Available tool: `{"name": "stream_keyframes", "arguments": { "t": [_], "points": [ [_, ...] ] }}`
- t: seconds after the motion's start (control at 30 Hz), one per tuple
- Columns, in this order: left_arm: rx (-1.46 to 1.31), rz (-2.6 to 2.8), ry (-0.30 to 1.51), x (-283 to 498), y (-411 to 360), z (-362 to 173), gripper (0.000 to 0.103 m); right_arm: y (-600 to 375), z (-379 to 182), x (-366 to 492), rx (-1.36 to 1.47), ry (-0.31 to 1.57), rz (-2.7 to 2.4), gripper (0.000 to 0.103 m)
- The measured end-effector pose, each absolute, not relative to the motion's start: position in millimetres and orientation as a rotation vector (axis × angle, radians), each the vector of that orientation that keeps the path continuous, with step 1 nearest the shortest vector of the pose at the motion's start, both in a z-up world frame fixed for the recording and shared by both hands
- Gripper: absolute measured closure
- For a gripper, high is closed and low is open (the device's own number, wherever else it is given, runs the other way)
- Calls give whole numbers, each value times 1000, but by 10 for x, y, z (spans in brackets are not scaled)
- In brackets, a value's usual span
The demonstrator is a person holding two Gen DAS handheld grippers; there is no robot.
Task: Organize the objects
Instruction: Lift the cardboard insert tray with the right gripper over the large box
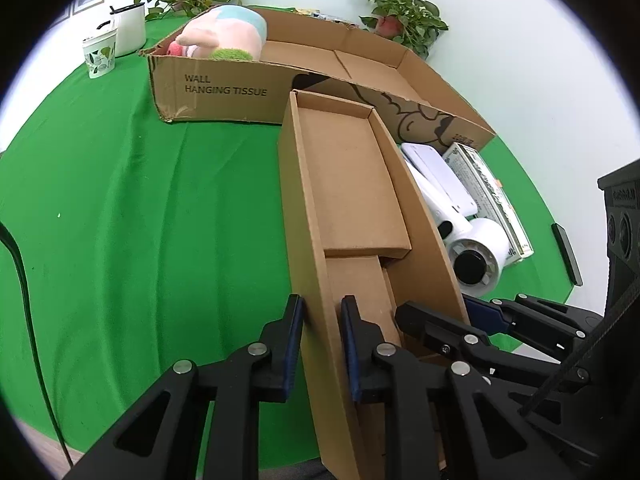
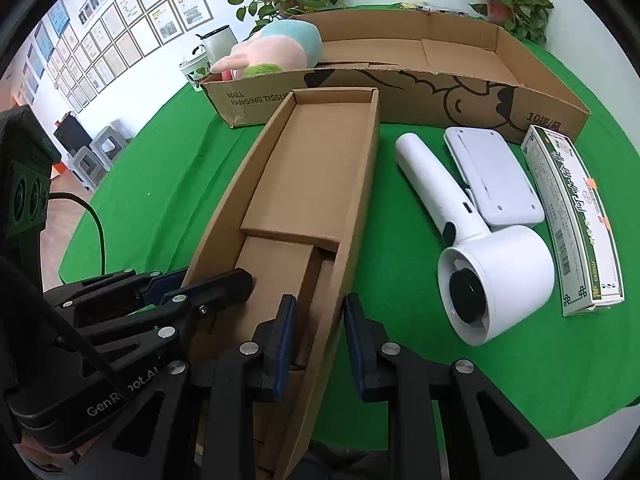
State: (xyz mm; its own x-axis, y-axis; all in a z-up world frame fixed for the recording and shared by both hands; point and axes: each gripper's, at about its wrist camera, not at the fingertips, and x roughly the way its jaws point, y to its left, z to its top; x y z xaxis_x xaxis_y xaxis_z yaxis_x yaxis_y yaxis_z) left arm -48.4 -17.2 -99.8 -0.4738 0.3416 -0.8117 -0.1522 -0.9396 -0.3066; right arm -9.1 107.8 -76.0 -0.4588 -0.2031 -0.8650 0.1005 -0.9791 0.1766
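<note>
A long, narrow, open cardboard box point(image 1: 352, 184) point(image 2: 316, 160) lies on the green table point(image 1: 140, 200), running away from me. Its inside holds only folded cardboard flaps. My left gripper point(image 1: 322, 320) point(image 2: 196, 280) is shut on the near end of its left wall, one finger inside and one outside. My right gripper point(image 2: 320, 320) point(image 1: 444, 312) clamps the near end of the right wall the same way. To the right of the box lie a white hair dryer point(image 2: 480, 264), a white flat device point(image 2: 492, 176) and a green-and-white carton point(image 2: 572, 216).
A large cardboard box point(image 1: 224, 92) marked "WALL HANGING TISSUE" stands behind, with a plush toy point(image 1: 224, 36) in its left end. Cups point(image 1: 100, 54) and potted plants point(image 1: 404, 12) stand at the back. A black flat object point(image 1: 566, 254) lies at the right edge. A black cable point(image 1: 24, 280) hangs at the left.
</note>
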Motion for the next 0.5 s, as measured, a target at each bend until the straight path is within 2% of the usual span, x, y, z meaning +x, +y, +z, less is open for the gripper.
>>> {"name": "stream_keyframes", "arguments": {
  "t": [0.5],
  "points": [
    [-1381,2499,-261,-407,-54,-996,86,1198,-778,-5,1540,-161,-2527,81]
  ]
}}
